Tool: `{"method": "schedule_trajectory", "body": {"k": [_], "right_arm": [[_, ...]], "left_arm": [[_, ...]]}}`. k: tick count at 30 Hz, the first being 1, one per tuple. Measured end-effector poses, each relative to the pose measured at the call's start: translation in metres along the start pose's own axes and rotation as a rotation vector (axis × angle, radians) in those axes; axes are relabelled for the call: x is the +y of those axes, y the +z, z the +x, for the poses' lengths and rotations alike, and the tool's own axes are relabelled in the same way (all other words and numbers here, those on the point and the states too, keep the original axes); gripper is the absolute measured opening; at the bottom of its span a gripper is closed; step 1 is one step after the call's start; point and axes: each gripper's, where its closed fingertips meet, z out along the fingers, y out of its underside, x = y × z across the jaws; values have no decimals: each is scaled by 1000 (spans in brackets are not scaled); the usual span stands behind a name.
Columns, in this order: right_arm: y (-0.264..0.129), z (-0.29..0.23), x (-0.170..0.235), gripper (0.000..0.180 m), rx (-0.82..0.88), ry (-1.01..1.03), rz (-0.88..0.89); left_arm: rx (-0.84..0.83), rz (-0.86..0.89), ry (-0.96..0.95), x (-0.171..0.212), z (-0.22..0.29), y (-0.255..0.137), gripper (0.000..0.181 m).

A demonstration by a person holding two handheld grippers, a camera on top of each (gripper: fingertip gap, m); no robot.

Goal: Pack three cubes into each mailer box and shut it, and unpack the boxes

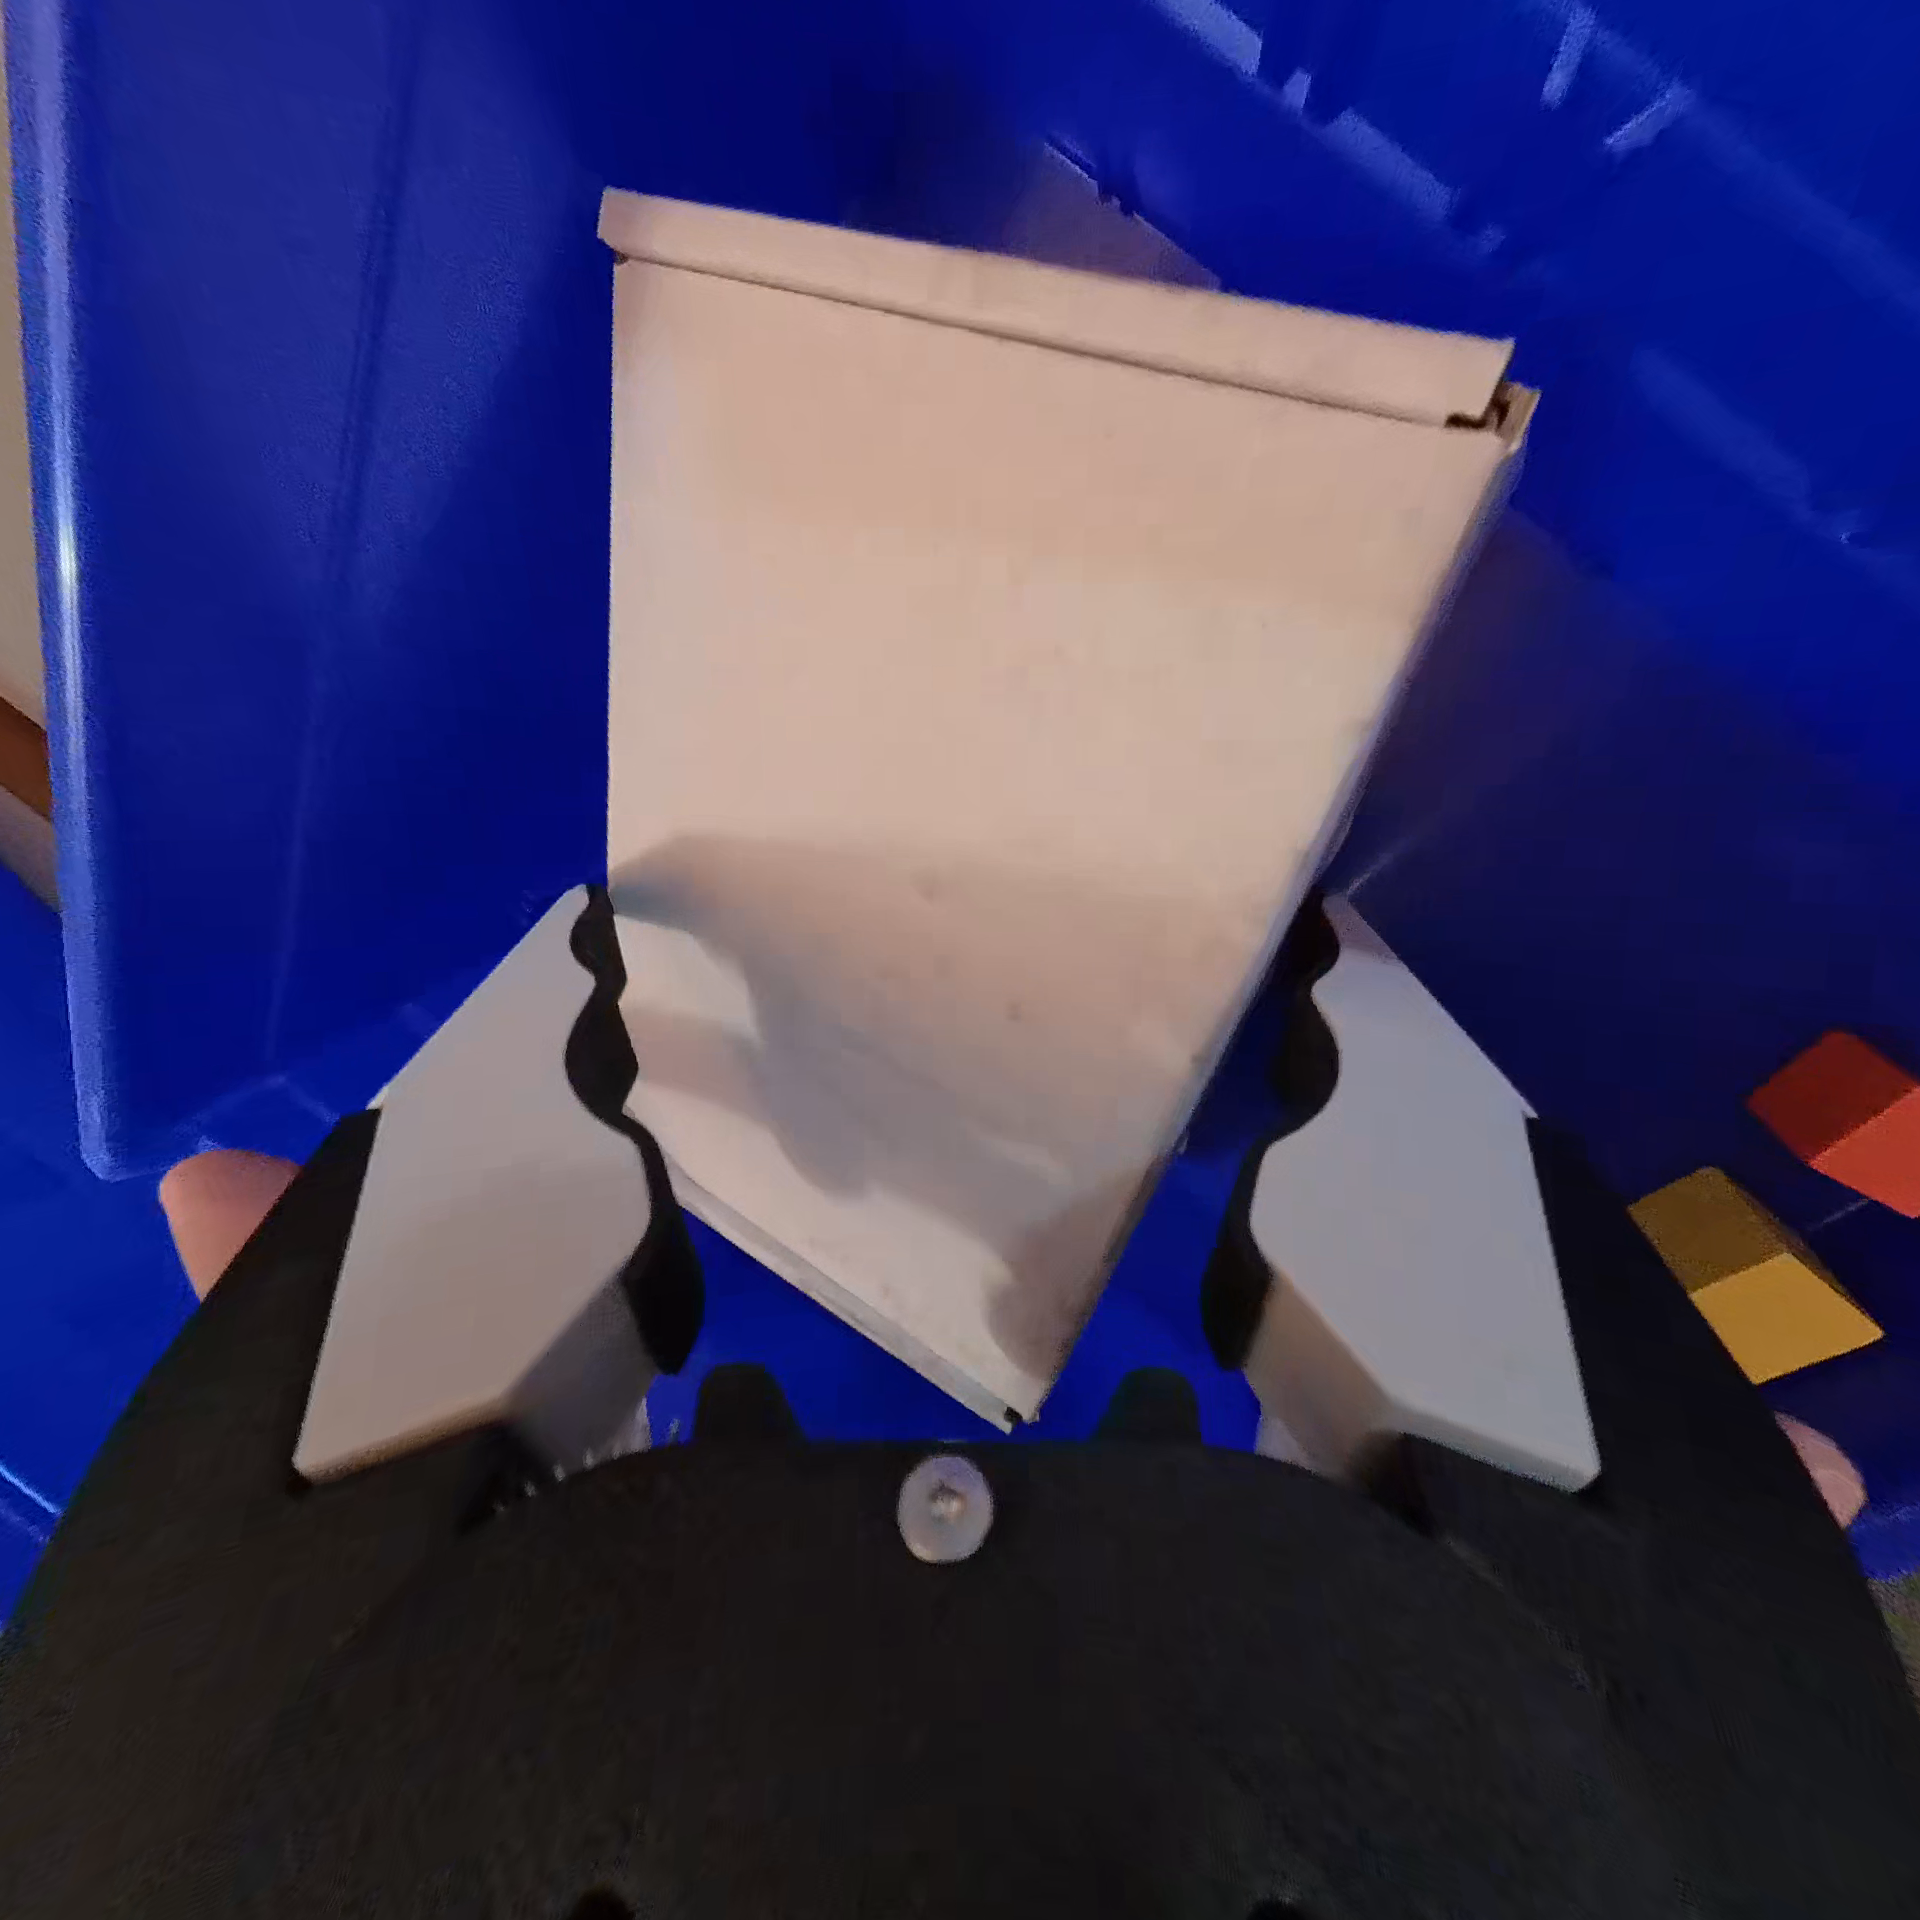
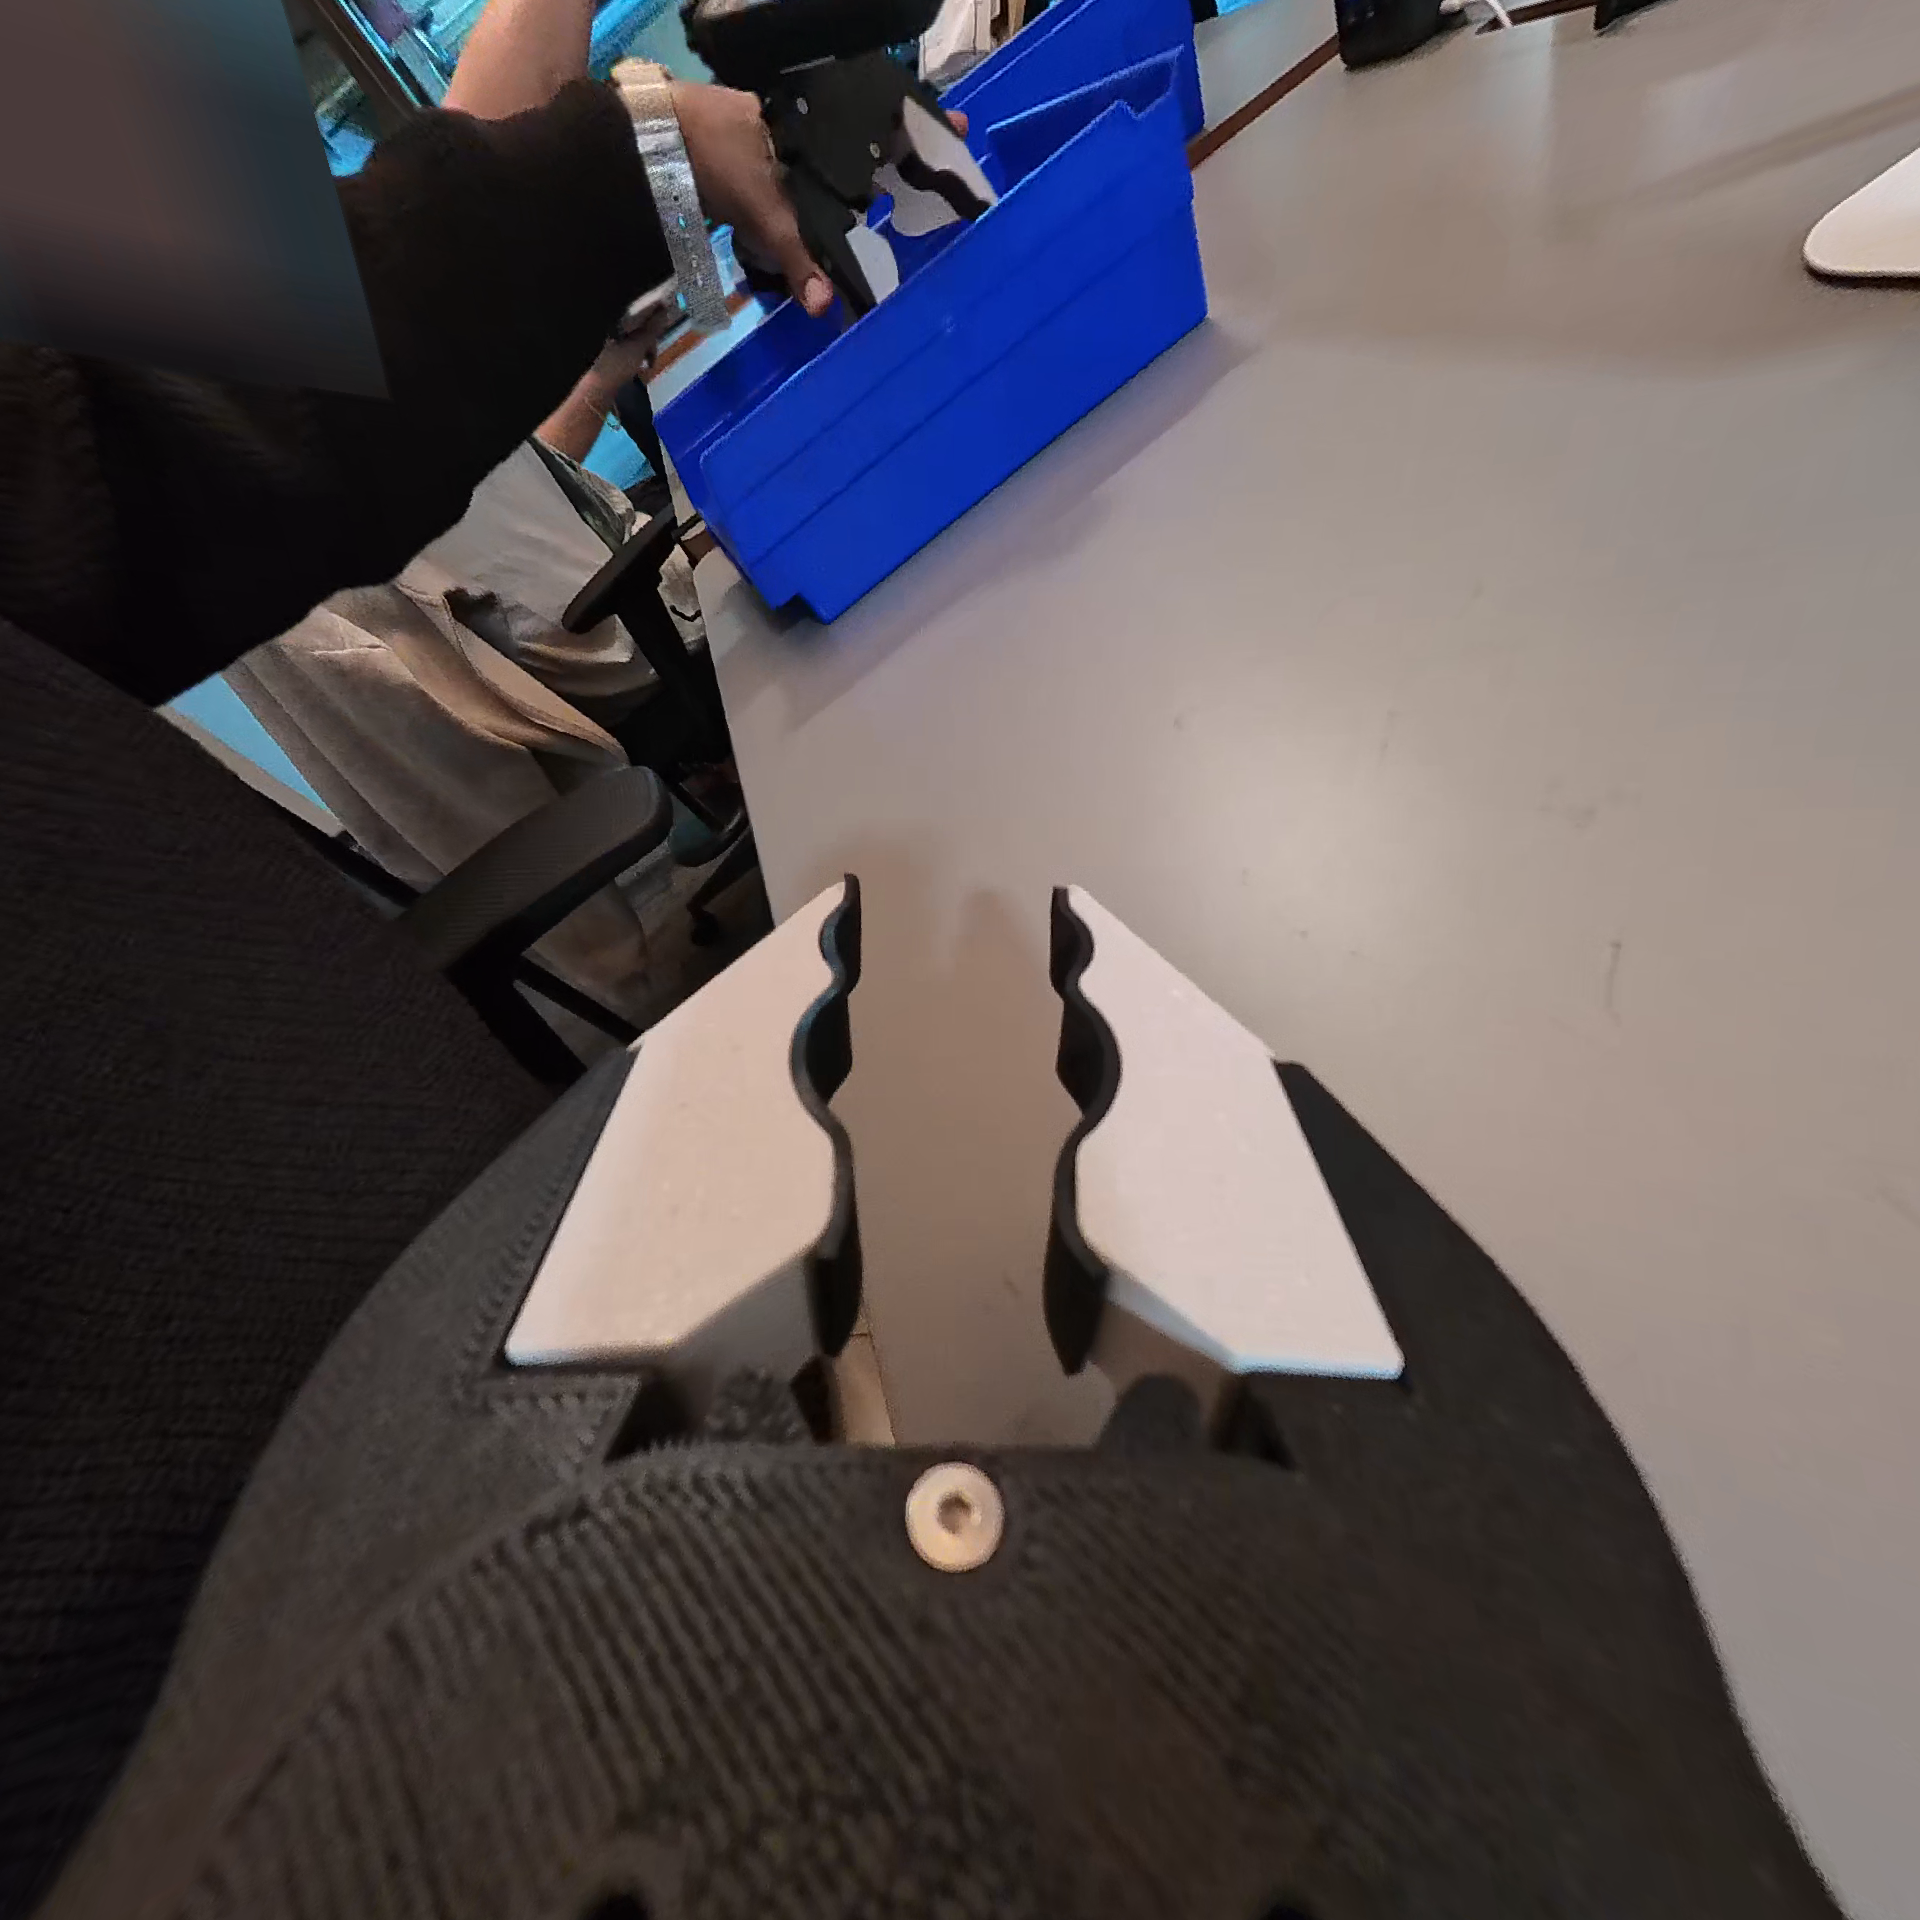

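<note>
Left wrist view: your left gripper (image 1: 951, 1081) is down inside the blue bin (image 1: 312, 623), its jaws spread wide to either side of a white mailer box (image 1: 966, 727). The box is shut and stands tilted, its lid edge up toward the bin wall and its lower corner close to the gripper's body. The left finger's black pad (image 1: 613, 1091) lies right against the box's edge; the right pad is just beside the other edge, and you cannot tell whether it presses the box. Off to the right on the bin floor lie a yellow cube (image 1: 1756, 1278) and a red cube (image 1: 1860, 1132), near each other and apart from the box. Your fingertips show at both sides of the gripper body.

Right wrist view: your right gripper (image 2: 956, 904) hangs just over the grey table (image 2: 1455, 727) near its edge, jaws parted with only bare table between them. Farther off, the bin (image 2: 956, 416) sits on the table, and your left hand (image 2: 748, 197) holds the other gripper (image 2: 925, 197) dipped into it, a white edge of the box (image 2: 871, 265) showing below it. A black sleeve and an office chair fill the left side.
</note>
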Motion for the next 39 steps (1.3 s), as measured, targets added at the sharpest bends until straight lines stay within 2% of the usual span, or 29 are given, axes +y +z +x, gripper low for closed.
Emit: {"method": "schedule_trajectory", "body": {"k": [7,9,15,21,24,32,39], "right_arm": [[3,3,3,36,-26,21,-7],[2,2,4,36,-29,21,-8],[-2,2,2,36,-15,6,3],[-3,3,1,36,-19,14,9],[-1,2,2,36,-24,17,5],[-2,2,-1,35,-17,18,19],[-2,-1,-3,35,-25,8,21]], "left_arm": [[-115,-36,75,4,-10,11,132],[-116,-7,107,4,-12,9,126],[11,0,39,3,-5,-5,115],[83,92,-8,-5,2,-38,78],[47,148,-9,-5,-3,-47,71],[-113,216,56,-4,-14,-65,65],[-205,307,76,-16,-14,-133,64]]}}
